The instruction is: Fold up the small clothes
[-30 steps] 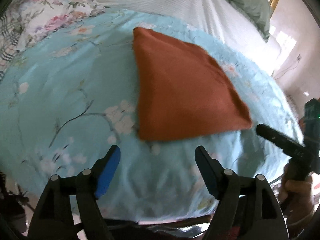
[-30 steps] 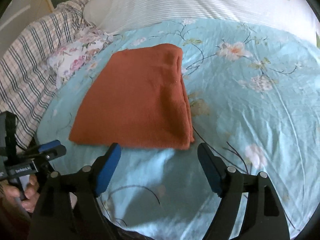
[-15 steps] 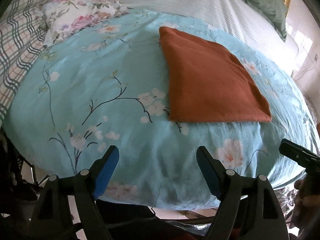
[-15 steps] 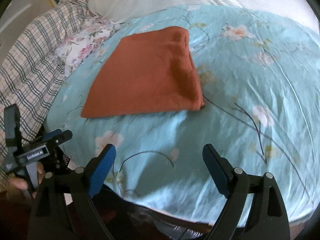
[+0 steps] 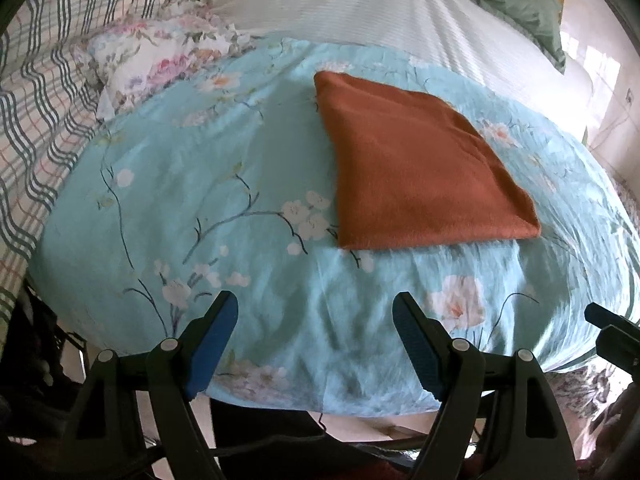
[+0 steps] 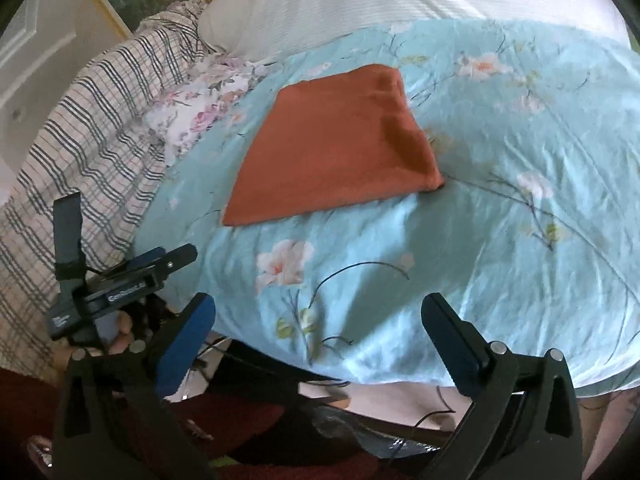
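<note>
Rust-orange cloth [image 5: 420, 172], soft fuzzy knit, folded flat into a rough four-sided shape, edges neat, lying mid-way on smooth teal floral bedspread [image 5: 200, 200]. Left gripper [image 5: 314, 336] spread wide, empty, well short of cloth. Right gripper [image 6: 318, 340] likewise spread, holding nothing. Plaid fabric [image 6: 100, 120] at side.

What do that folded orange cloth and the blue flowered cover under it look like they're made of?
The folded orange cloth looks like a soft, matte knit or fleece: fuzzy surface, thick rounded fold edge, no shine. The blue flowered cover looks like thin, smooth woven cotton or a blend, with fine creases and a slight sheen. Neither is certain from looks alone.
</note>
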Demonstrator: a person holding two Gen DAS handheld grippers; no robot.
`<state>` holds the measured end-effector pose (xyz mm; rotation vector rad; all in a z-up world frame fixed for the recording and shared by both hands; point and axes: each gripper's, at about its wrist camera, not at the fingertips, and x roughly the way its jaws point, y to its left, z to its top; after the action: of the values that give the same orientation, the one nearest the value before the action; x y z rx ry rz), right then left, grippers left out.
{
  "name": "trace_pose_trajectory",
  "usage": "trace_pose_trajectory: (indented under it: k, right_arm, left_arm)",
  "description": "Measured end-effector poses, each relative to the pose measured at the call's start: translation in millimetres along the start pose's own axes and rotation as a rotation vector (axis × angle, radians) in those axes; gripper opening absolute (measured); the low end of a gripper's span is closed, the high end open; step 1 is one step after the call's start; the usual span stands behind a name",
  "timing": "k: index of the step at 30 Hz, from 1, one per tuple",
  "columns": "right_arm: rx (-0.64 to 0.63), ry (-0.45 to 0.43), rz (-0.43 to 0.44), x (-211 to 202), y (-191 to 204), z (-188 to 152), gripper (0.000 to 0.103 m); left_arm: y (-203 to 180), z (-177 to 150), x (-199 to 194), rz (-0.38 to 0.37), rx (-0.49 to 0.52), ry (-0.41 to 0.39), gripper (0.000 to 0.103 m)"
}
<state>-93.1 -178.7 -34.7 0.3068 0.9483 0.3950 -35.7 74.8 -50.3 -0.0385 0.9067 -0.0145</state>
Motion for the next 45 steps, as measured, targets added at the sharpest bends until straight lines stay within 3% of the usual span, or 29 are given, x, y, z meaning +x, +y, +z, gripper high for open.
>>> trace_pose_trajectory:
  k: [2,5,8,11,16,21,29,32,45]
  right_arm:
    - [-0.06,-0.004,-0.015,-1,5,7,0.103]
    - [-0.143,0.025,-0.129,8,9,22,0.103]
    - [-0.15,0.032,-0.128,12,0,38,0.103]
    - [-0.181,0.035,-0.181,18,-6,54,0.103]
    - [-0.193,0.094,-0.14,29,-9,79,0.103]
    - [-0.296,0.063,-0.151,17,5,92,0.103]
    - [-0.279,0.046,-0.114,10,4,109,0.103]
    - [-0.297,0.038,-0.151,18,6,110,0.103]
    - [-0.297,0.096,-0.158,50,-2,113,0.103]
  left_arm:
    - [-3,1,-3,0.018,0.016,-0.017,0.08]
    - [-7,8,-2,0.039,0.053,-0.019,0.08]
    - [-9,21,1,0.042,0.067,-0.005,0.08]
    - [-10,32,0,0.055,0.08,-0.017,0.081]
    - [-12,52,4,0.102,0.101,-0.005,0.081]
    - [-12,63,-1,0.115,0.122,0.005,0.081]
    - [-14,72,-6,0.117,0.148,0.005,0.082]
    - [-17,75,-1,0.125,0.161,0.001,0.082]
    - [-25,78,17,0.118,0.183,0.02,0.082]
